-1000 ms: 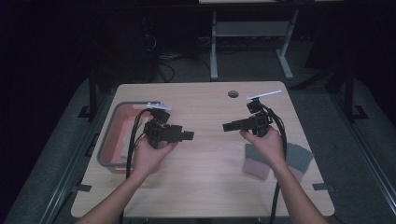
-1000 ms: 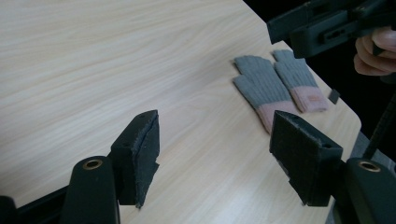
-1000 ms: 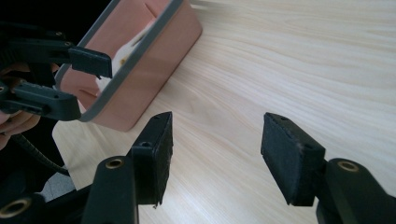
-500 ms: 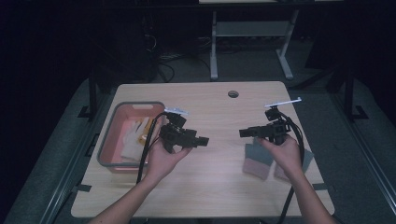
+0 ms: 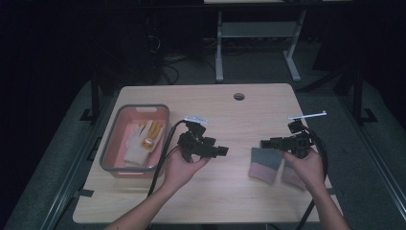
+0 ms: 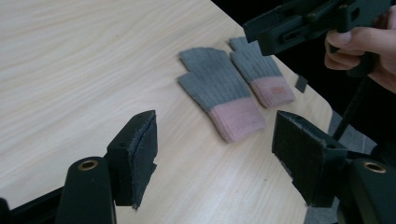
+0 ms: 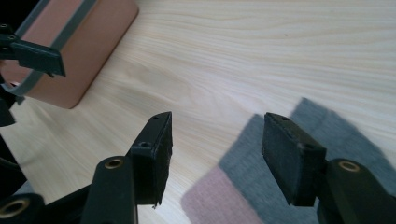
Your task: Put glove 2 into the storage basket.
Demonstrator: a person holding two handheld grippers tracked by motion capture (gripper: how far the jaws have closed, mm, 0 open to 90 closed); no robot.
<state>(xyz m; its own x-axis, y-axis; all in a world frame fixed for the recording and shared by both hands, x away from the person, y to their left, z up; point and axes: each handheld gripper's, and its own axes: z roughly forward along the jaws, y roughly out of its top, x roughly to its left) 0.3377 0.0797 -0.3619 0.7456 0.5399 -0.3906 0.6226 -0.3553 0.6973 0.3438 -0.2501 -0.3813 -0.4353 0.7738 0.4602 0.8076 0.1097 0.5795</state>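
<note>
Two small knitted mittens, grey with pink cuffs, lie flat side by side on the light wooden table (image 5: 225,201), near its right edge. The nearer grey and pink mitten (image 5: 265,164) lies closer to the middle of the table, and the other grey and pink mitten (image 5: 291,175) lies just beside it, partly under the person's right hand (image 5: 306,167).

The right gripper (image 5: 266,143) is black and hangs just above the mittens, pointing toward the middle of the table. Its jaws are apart and nothing is between them. In the right gripper view the two black pads (image 7: 158,154) stand wide over the wood, with the grey and pink wool just below them.

The left gripper (image 5: 222,151) is black too. The left hand (image 5: 181,167) holds it over the middle of the table, pointing at the mittens. Its jaws are apart and hold nothing. In the left gripper view both mittens show between the pads (image 6: 140,154), farther off, with the pink cuffs toward the camera.

A pink plastic tub with a grey rim (image 5: 115,143) stands at the left side of the table. A pair of white and yellow work gloves (image 5: 143,139) lies inside it
</note>
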